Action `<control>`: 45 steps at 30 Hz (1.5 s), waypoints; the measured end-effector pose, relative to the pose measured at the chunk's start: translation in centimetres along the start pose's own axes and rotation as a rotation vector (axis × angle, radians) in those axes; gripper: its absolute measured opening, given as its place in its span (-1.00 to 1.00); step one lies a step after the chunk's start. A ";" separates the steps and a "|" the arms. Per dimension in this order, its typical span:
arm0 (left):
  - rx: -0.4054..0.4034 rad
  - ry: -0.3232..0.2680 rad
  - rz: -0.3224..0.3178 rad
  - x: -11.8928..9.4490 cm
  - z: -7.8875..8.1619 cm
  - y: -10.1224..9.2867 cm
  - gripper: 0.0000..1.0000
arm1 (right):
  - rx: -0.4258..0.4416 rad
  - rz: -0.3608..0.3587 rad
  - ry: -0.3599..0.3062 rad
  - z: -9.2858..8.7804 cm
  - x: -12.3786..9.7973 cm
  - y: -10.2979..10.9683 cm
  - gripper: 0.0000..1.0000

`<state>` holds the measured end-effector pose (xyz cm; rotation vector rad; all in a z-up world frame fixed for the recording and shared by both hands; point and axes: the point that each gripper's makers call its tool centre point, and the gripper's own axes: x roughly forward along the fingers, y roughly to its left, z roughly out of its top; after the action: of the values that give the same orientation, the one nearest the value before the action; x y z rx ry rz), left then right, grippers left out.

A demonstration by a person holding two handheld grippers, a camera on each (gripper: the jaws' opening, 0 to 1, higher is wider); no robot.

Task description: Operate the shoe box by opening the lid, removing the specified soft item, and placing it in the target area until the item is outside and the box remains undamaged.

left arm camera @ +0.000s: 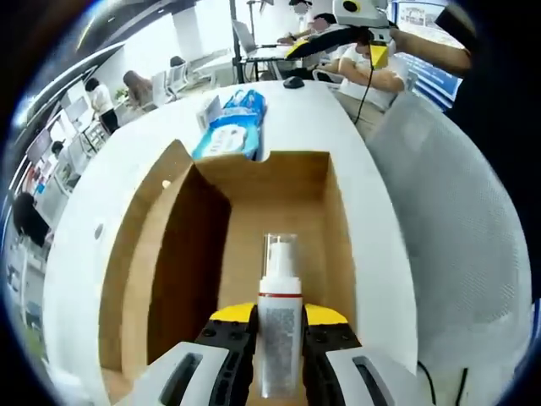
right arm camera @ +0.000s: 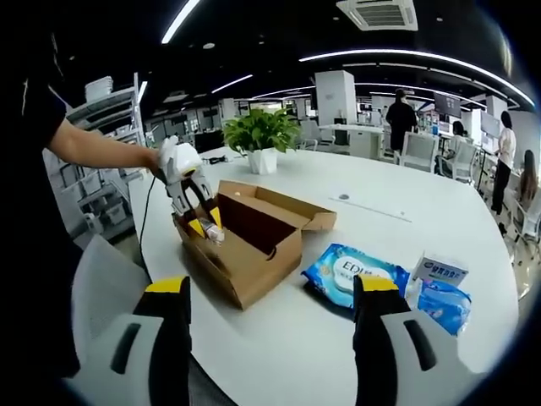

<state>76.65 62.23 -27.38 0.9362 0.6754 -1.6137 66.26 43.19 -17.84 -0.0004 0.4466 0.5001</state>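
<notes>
Left gripper (left arm camera: 280, 338) jaws clamp 1 pump bottle (left arm camera: 280, 326) inside the open shoe box (right arm camera: 245, 245); right gripper (right arm camera: 270, 317) gapes idle; removal and placement remain.

bottle (left arm camera: 280, 326) base cut off below, label print unreadable

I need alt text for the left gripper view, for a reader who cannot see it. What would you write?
The left claw grips a white pump bottle above an open cardboard box on a white table. A blue pack of wipes lies on the table beyond the box, and people sit at desks in the background.
</notes>
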 end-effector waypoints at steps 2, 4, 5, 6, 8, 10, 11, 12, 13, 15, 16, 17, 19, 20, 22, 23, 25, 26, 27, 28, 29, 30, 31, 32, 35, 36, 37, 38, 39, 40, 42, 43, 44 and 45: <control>0.001 -0.029 0.012 -0.3 1.0 0.1 -0.60 | 0.001 0.005 -0.009 0.2 0.2 0.2 0.46; -0.003 -0.053 0.022 -0.6 1.8 0.2 -0.60 | 0.004 0.010 -0.020 0.4 0.4 0.4 0.44; -0.004 -0.067 0.025 -0.7 2.2 0.2 -0.60 | 0.005 0.011 -0.026 0.6 0.6 0.5 0.43; -0.005 -0.081 0.028 -0.9 2.7 0.1 -0.60 | 0.008 0.011 -0.032 0.7 0.6 0.6 0.42; 0.003 -0.100 0.034 -1.0 3.5 0.0 -0.60 | 0.017 0.017 -0.046 1.0 0.9 0.7 0.40; 0.009 -0.118 0.039 -1.2 4.2 -0.1 -0.60 | 0.009 0.019 -0.054 1.2 1.1 0.8 0.36; 0.009 -0.126 0.039 -1.3 4.5 -0.1 -0.60 | 0.000 0.020 -0.057 1.3 1.2 1.0 0.34; 0.010 -0.139 0.045 -1.4 4.9 -0.1 -0.60 | -0.013 0.024 -0.062 1.5 1.3 1.1 0.30; 0.010 -0.148 0.049 -1.5 5.2 -0.1 -0.60 | -0.018 0.024 -0.066 1.5 1.4 1.3 0.29; 0.004 -0.173 0.052 -1.7 5.8 -0.1 -0.60 | -0.015 0.031 -0.071 1.7 1.7 1.4 0.27; 0.002 -0.183 0.055 -1.7 6.1 -0.2 -0.60 | -0.012 0.034 -0.073 1.7 1.8 1.5 0.26; -0.001 -0.196 0.057 -1.8 6.4 -0.3 -0.60 | -0.011 0.037 -0.078 1.8 1.9 1.7 0.25; -0.007 -0.215 0.061 -1.9 6.9 -0.4 -0.60 | -0.011 0.042 -0.081 1.9 2.1 1.9 0.21; -0.010 -0.226 0.065 -2.0 7.1 -0.4 -0.60 | -0.010 0.044 -0.082 2.0 2.2 2.1 0.20; -0.020 -0.247 0.073 -2.1 7.6 -0.4 -0.60 | -0.004 0.048 -0.086 2.1 2.4 2.3 0.19; -0.028 -0.264 0.075 -2.2 7.9 -0.5 -0.60 | 0.000 0.050 -0.088 2.2 2.5 2.3 0.17; -0.040 -0.288 0.078 -2.3 8.3 -0.6 -0.60 | 0.007 0.052 -0.094 2.3 2.7 2.4 0.13; -0.043 -0.295 0.080 -2.3 8.4 -0.7 -0.60 | 0.008 0.054 -0.098 2.4 2.8 2.5 0.12; -0.047 -0.304 0.083 -2.4 8.6 -0.7 -0.60 | 0.007 0.059 -0.100 2.5 2.9 2.7 0.11; -0.050 -0.317 0.088 -2.4 8.9 -0.8 -0.60 | 0.008 0.061 -0.102 2.6 3.0 2.7 0.10; -0.056 -0.325 0.087 -2.4 9.0 -0.9 -0.60 | 0.009 0.063 -0.102 2.7 3.2 2.9 0.09; -0.062 -0.336 0.090 -2.5 9.2 -0.9 -0.60 | 0.007 0.069 -0.101 2.7 3.3 3.1 0.08; -0.065 -0.346 0.092 -2.5 9.3 -1.0 -0.60 | 0.006 0.072 -0.099 2.7 3.5 3.2 0.08; -0.073 -0.360 0.093 -2.5 9.5 -1.1 -0.60 | 0.004 0.076 -0.099 2.7 3.6 3.4 0.07; -0.089 -0.395 0.094 -2.6 10.1 -1.3 -0.60 | 0.013 0.089 -0.107 3.0 4.0 3.8 0.04; -0.093 -0.405 0.096 -2.6 10.3 -1.4 -0.60 | 0.016 0.094 -0.111 3.1 4.1 4.0 0.03; -0.099 -0.419 0.097 -2.6 10.5 -1.5 -0.60 | 0.023 0.101 -0.118 3.3 4.2 4.2 0.02; -0.104 -0.426 0.096 -2.6 10.6 -1.6 -0.60 | 0.028 0.107 -0.123 3.4 4.3 4.4 0.01; -0.109 -0.440 0.098 -2.7 10.8 -1.7 -0.60 | 0.029 0.114 -0.126 3.6 4.4 4.5 -0.01; -0.114 -0.447 0.100 -2.7 10.9 -1.8 -0.60 | 0.030 0.118 -0.127 3.6 4.5 4.6 -0.02; -0.123 -0.463 0.100 -2.7 11.1 -2.0 -0.60 | 0.031 0.125 -0.125 3.6 4.7 4.8 -0.03; -0.130 -0.475 0.101 -2.8 11.2 -2.1 -0.60 | 0.024 0.130 -0.122 3.6 4.8 4.9 -0.04; -0.133 -0.481 0.101 -2.8 11.3 -2.2 -0.60 | 0.023 0.131 -0.122 3.6 4.8 5.0 -0.05; -0.139 -0.489 0.102 -2.8 11.3 -2.4 -0.60 | 0.023 0.137 -0.120 3.5 4.9 5.1 -0.06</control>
<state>72.03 54.94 -19.18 0.4397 0.3851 -1.5990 69.20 50.33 -16.13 0.0821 0.3364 0.6267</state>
